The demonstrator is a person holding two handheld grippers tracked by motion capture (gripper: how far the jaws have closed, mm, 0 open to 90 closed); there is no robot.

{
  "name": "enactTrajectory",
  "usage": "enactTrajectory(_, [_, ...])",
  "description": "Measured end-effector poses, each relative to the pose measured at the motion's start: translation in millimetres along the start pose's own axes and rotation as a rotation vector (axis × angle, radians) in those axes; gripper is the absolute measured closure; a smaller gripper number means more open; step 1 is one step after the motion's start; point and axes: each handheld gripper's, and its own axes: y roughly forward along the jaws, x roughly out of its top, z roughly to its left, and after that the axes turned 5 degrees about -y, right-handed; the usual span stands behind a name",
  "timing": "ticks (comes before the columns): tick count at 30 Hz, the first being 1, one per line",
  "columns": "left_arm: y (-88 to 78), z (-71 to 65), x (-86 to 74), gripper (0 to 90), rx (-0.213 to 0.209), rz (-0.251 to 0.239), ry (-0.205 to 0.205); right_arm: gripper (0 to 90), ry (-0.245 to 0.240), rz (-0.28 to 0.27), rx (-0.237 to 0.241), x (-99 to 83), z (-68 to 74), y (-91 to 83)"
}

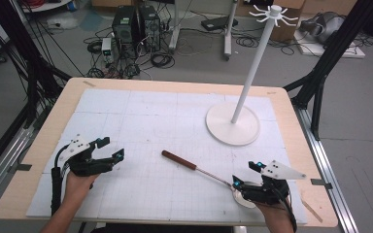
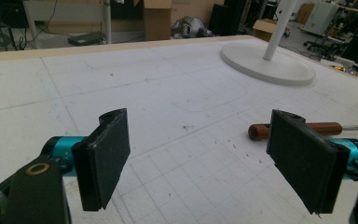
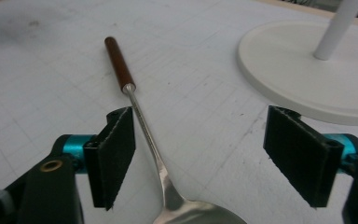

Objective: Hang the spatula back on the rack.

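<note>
A long metal spoon with a brown wooden handle (image 1: 178,159) lies flat on the white gridded mat, its bowl (image 1: 243,196) toward the near right. My right gripper (image 1: 246,174) is open right over the spoon's bowl end; in the right gripper view the thin shaft (image 3: 145,132) runs up between the jaws, close to the left one, and the bowl (image 3: 200,215) lies under them. My left gripper (image 1: 111,147) is open at the near left with nothing between its jaws; the left gripper view has the wooden handle (image 2: 261,130) partly behind the right jaw.
A white stand with a round base (image 1: 232,123), tall pole and hooked top (image 1: 273,13) rises at the back right of the mat. The wooden table edge (image 1: 175,83) frames the mat. Computers, cables and boxes sit on the floor beyond.
</note>
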Motion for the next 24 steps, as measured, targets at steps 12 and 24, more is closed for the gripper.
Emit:
enactTrajectory(12, [1.3,-0.3,-3.0,22.5,0.008,0.027,-0.001,37.6,-0.091,0.124,0.127,2.8,3.3,31.6])
enactTrajectory(24, [0.8,0.0,-2.9,23.8,0.013,0.030,0.000,47.7,-0.180,0.296,0.238,10.3,7.0,68.3])
